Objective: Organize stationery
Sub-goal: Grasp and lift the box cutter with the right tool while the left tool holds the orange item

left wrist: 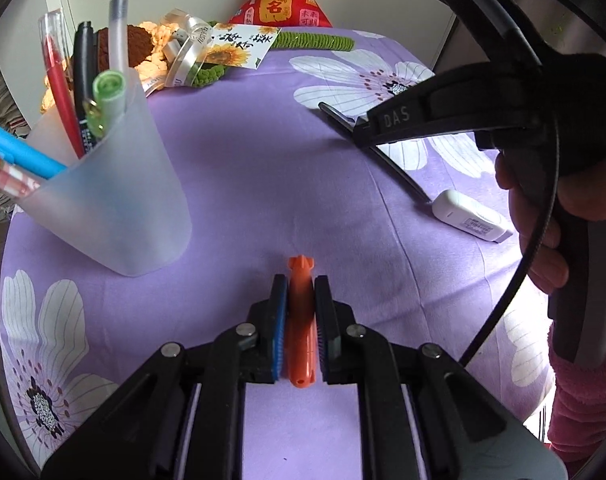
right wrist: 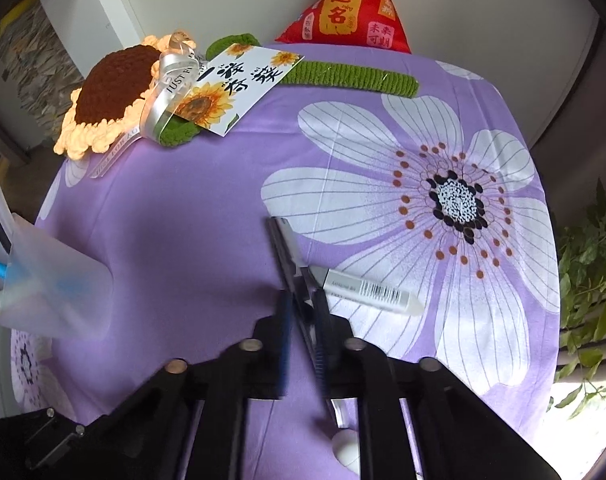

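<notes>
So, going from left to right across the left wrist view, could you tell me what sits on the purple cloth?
Frosted pen cup → orange pen held in the left gripper → black pen under the right gripper → white correction tape.

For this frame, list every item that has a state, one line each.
Left hand-held gripper: shut on the orange pen.
Orange pen: clamped between the pads, over the cloth.
Right hand-held gripper: shut on the black pen.
Black pen: gripped, lying on the cloth.
White marker: lying flat, capped.
Frosted cup: upright, holding several pens.
</notes>
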